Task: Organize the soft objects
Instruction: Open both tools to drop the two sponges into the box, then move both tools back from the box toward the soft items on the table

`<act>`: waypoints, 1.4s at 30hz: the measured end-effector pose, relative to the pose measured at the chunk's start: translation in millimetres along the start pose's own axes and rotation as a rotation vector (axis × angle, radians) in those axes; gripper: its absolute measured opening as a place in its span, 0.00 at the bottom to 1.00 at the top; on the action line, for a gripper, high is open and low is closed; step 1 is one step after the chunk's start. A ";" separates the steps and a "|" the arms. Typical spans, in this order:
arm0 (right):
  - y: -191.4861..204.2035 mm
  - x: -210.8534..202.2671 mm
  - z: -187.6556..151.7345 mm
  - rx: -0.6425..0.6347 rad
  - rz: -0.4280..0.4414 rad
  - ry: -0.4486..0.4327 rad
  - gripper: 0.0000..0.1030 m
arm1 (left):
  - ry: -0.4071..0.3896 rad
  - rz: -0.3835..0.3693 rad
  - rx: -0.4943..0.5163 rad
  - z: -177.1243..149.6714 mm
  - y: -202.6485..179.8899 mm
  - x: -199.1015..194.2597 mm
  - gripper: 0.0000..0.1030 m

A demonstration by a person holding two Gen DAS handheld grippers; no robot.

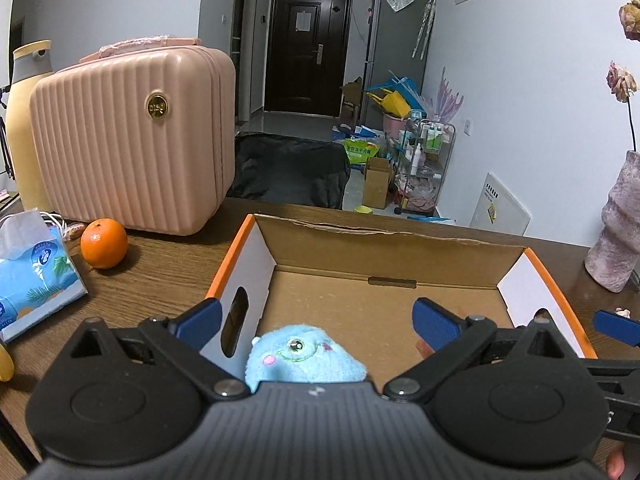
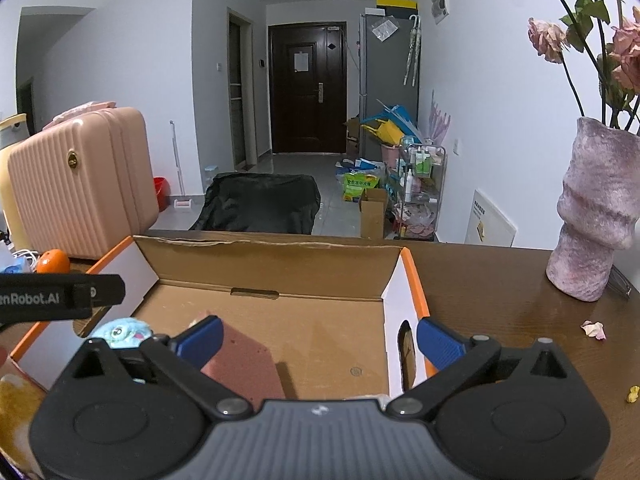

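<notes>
Left wrist view, nearest first: the left tool (image 1: 316, 322) hangs with its blue pads spread wide and nothing pressed between them, poised over the near end of the cardboard box (image 1: 400, 236). Just below it the blue plush toy (image 1: 298, 360) lies on the box floor by the left wall, face up, free of both pads; it looks set down there as a sorted item. It is pale blue and fuzzy, with a round glossy eye ringed in green, a pink cheek spot and a small purple mark.

From the right wrist view, the right tool (image 2: 318, 340) is likewise fully open and grips nothing. Under its left pad sits a pinkish-brown block (image 2: 244, 364), sponge-like in surface, lying on the box floor beside the plush; whether the pad touches it I cannot tell. Both soft things being inside suggests the box serves as the collecting bin, its open top and orange-edged white sides making drops easy.

Farther off on the worktop (image 1: 168, 272) stand an orange (image 1: 104, 243), a tissue pack (image 1: 34, 276), a pink ribbed case (image 1: 132, 140) and a mottled vase (image 2: 592, 208).
</notes>
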State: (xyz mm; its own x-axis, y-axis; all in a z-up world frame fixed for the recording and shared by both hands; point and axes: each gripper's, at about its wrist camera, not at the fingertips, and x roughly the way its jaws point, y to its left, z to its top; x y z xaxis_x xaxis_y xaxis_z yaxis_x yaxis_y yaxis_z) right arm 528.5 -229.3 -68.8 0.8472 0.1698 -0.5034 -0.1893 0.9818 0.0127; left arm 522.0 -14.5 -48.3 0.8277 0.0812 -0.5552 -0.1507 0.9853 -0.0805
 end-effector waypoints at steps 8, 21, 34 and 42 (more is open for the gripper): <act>-1.9 -3.5 0.2 0.010 -0.008 -0.003 1.00 | 0.000 -0.003 -0.005 0.0 0.5 -1.0 1.00; -4.6 -27.5 -8.3 0.028 -0.017 -0.015 1.00 | -0.010 -0.002 -0.008 -7.4 1.9 -14.8 1.00; -3.4 -56.5 -24.8 0.048 -0.026 -0.008 1.00 | -0.001 -0.010 -0.014 -26.5 5.7 -40.8 1.00; -1.1 -73.9 -38.6 0.068 -0.023 -0.003 1.00 | -0.001 -0.017 -0.014 -37.3 7.2 -57.6 1.00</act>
State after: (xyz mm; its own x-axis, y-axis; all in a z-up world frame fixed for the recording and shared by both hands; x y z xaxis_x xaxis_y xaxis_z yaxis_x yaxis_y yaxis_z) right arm 446.9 -246.2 -65.0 0.8521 0.1478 -0.5021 -0.1359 0.9889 0.0603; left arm 453.1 -17.7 -47.7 0.8306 0.0644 -0.5531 -0.1441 0.9843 -0.1019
